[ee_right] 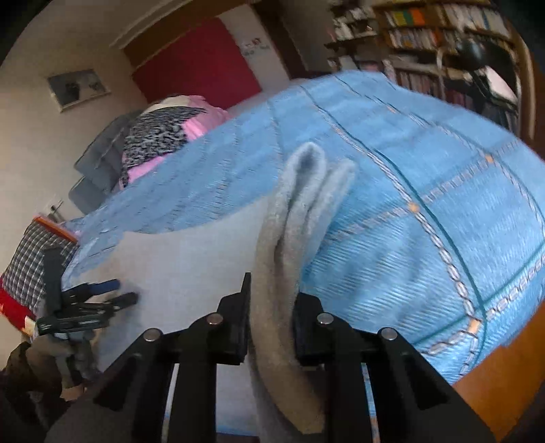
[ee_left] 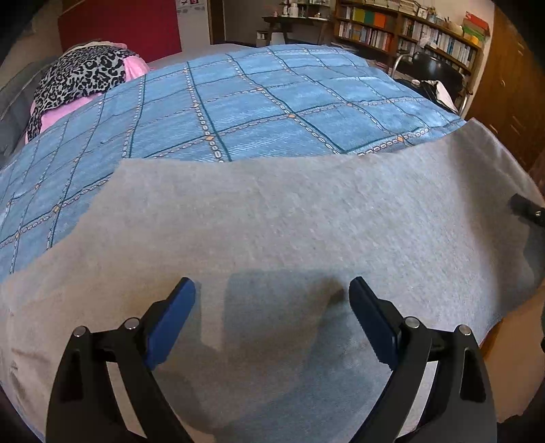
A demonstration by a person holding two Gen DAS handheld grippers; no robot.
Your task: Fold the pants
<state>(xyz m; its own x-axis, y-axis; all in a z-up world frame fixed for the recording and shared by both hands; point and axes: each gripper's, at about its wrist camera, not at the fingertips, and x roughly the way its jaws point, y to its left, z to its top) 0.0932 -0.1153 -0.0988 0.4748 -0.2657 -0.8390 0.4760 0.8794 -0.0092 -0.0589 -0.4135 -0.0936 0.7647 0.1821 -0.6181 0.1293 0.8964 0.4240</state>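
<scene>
Grey pants [ee_left: 289, 218] lie spread flat across the near part of a bed with a blue checked cover [ee_left: 238, 102]. My left gripper [ee_left: 272, 296] hovers just above the grey cloth, open, with nothing between its blue pads. My right gripper [ee_right: 270, 306] is shut on a bunched fold of the grey pants [ee_right: 299, 208], which rises out between its fingers, lifted off the cover. In the right wrist view the left gripper [ee_right: 109, 293] shows at the far left over the flat cloth. A black tip of the right gripper [ee_left: 526, 208] shows at the right edge of the left wrist view.
A leopard-print cloth on a pink pillow [ee_left: 81, 75] lies at the head of the bed. Bookshelves [ee_left: 408, 30] and a black chair [ee_left: 432, 64] stand beyond the far side. A checked cushion [ee_right: 30, 269] sits at the left. Orange floor [ee_right: 494, 375] shows past the bed's edge.
</scene>
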